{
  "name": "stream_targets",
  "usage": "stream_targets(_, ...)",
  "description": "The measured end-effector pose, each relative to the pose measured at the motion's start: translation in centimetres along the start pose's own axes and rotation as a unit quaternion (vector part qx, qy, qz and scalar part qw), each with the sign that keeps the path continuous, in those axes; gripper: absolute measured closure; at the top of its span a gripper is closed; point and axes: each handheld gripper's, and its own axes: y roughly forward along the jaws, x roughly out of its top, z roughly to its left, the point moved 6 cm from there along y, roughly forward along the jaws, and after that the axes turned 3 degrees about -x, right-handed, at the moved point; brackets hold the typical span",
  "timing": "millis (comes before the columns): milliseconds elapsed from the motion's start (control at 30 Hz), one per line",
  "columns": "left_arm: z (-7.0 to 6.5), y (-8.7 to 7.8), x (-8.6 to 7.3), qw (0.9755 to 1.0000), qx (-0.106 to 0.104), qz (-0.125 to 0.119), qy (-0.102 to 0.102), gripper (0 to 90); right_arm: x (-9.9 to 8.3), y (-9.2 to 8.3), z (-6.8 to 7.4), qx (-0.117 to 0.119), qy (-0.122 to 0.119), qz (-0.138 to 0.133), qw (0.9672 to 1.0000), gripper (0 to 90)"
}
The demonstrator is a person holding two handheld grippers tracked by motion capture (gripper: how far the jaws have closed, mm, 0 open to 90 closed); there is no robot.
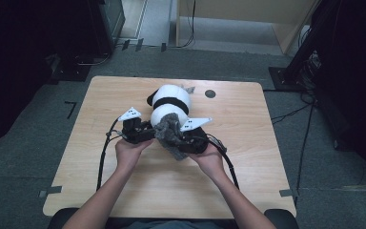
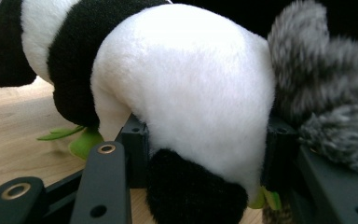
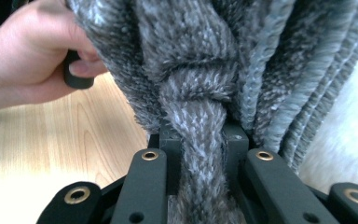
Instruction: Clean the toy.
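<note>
- While the left gripper (image 1: 145, 131) clamps its jaws on the white rump of the panda plush (image 2: 186, 93), the toy lies near the middle of the wooden table (image 1: 100, 157), its head pointing away from the person.
- The right gripper (image 3: 200, 154) is closed tight on a bunched fold of the grey fuzzy cloth (image 3: 196, 93), which looks like a small knitted garment or scarf; the fold runs straight down between the two black jaws.
- Seen from the high view, the cloth drapes over the panda's near end, between the two grippers, touching the toy's fur.
- The step in hand looks like working the cloth onto or around the plush.
- To do it well, the left grip should hold the body steady and not squeeze deeper, since soft stuffing gives and the toy could twist.
- The right gripper would best pull the cloth along the body in a smooth, low path, keeping the fabric taut enough not to bunch.
- A risk is the thick pile slipping out of the jaws, or the cloth snagging on the left gripper's own jaw, which sits just beside it.
- The person's left hand (image 3: 25, 60) shows in the right gripper view, close to the cloth's edge.
</note>
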Motion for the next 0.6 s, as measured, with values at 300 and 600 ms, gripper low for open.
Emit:
stream_targets(300,0.0,-0.7,0.6,0.9998,-0.007,-0.016,-0.005,48.8,-0.8,0.5,0.0,0.001,-0.008,0.029,0.9995,77.5)
stream_targets(600,-0.2,-1.7,1.3,0.999,-0.028,-0.034,0.007,48.6,-2.2,0.9,-1.7,-0.017,0.009,0.065,0.9977,77.5)
